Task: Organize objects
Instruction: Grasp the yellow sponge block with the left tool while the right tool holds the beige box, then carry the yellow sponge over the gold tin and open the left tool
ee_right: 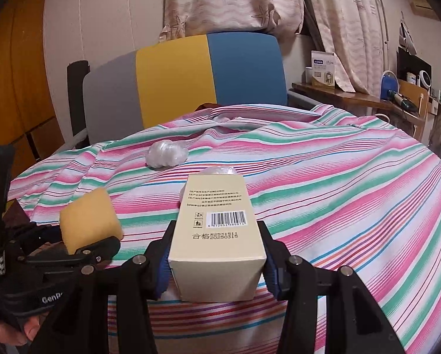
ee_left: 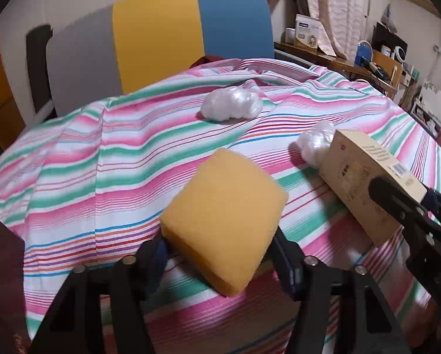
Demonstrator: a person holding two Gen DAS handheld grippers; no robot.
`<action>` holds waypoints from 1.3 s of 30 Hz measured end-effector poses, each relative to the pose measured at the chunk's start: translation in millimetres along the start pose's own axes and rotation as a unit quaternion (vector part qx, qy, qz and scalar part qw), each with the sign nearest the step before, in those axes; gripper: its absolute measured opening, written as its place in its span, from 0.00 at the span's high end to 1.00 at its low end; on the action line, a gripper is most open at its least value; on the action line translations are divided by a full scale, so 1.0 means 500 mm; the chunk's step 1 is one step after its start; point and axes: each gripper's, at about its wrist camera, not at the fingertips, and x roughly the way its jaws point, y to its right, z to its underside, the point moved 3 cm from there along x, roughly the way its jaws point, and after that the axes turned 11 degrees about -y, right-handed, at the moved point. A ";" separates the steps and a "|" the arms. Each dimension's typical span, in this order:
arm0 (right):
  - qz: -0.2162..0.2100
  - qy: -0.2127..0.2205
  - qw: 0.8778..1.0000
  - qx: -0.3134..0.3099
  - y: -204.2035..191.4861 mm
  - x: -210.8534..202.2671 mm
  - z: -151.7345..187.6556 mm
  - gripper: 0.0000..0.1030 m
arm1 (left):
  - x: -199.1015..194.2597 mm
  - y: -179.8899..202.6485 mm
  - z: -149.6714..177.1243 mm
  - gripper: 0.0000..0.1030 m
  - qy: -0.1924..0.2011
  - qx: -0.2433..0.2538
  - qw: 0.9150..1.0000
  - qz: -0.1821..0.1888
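Observation:
My left gripper [ee_left: 220,253] is shut on a yellow sponge [ee_left: 225,216] and holds it just over the striped cloth [ee_left: 102,171]. My right gripper [ee_right: 216,244] is shut on a beige carton [ee_right: 216,236] with a barcode on top. The carton [ee_left: 359,177] and the right gripper [ee_left: 397,200] show at the right of the left wrist view. The sponge [ee_right: 89,219] and left gripper [ee_right: 96,247] show at the left of the right wrist view. Two white crumpled plastic wads lie on the cloth: one far [ee_left: 232,104] [ee_right: 167,154], one [ee_left: 316,141] [ee_right: 219,171] just behind the carton.
A chair back [ee_left: 161,50] in grey, yellow and blue stands behind the table. A cluttered wooden shelf [ee_left: 338,59] runs along the right wall. Curtains [ee_right: 235,0] hang behind. The cloth is wrinkled near its far edge.

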 end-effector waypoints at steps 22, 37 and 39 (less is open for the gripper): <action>-0.001 0.026 0.998 -0.053 -0.042 -0.019 0.003 0.51 | -0.142 -0.015 0.134 0.44 0.072 -0.058 0.996 0.003; -0.060 -0.016 0.988 -0.141 -0.112 0.013 0.016 0.51 | -0.267 -0.144 0.202 0.44 0.093 -0.153 0.983 0.023; -0.053 -0.016 0.988 -0.144 -0.115 0.013 0.017 0.51 | -0.286 -0.172 0.204 0.44 0.101 -0.168 0.980 0.024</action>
